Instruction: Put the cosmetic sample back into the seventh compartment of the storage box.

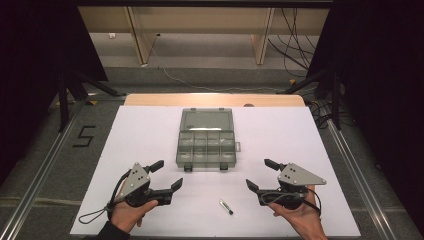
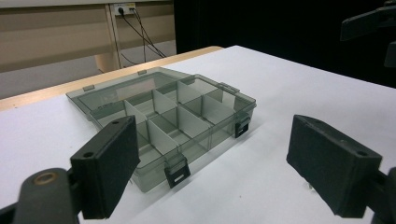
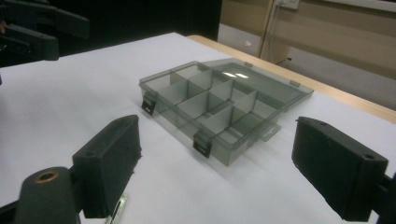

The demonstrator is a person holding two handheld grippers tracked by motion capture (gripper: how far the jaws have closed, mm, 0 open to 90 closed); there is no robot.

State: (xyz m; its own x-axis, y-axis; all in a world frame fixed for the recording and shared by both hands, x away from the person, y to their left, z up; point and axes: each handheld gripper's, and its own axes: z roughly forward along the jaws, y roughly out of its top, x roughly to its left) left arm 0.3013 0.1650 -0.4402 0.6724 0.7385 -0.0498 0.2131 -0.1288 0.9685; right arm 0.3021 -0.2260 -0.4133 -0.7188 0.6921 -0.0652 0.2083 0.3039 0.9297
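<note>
— Starting big: your white-covered desk point(image 1: 150, 150) carries the smoky translucent plastic compartment box point(image 1: 205, 148), lid laid open at the far side, centred well ahead of both hands.

— And the small piece?

— A slim silvery, dark-tipped pin point(image 1: 226, 207) lies between your hands, long axis running diagonally, nearer your right hand-held gripper point(image 1: 261, 175), I'd judge. Both that and your left hand-held gripper point(image 1: 167, 174) are spread wide, holding nothing.

One readable sign: a black number "5" point(image 1: 85, 136) marked on the grey floor, left of the bench.
</note>
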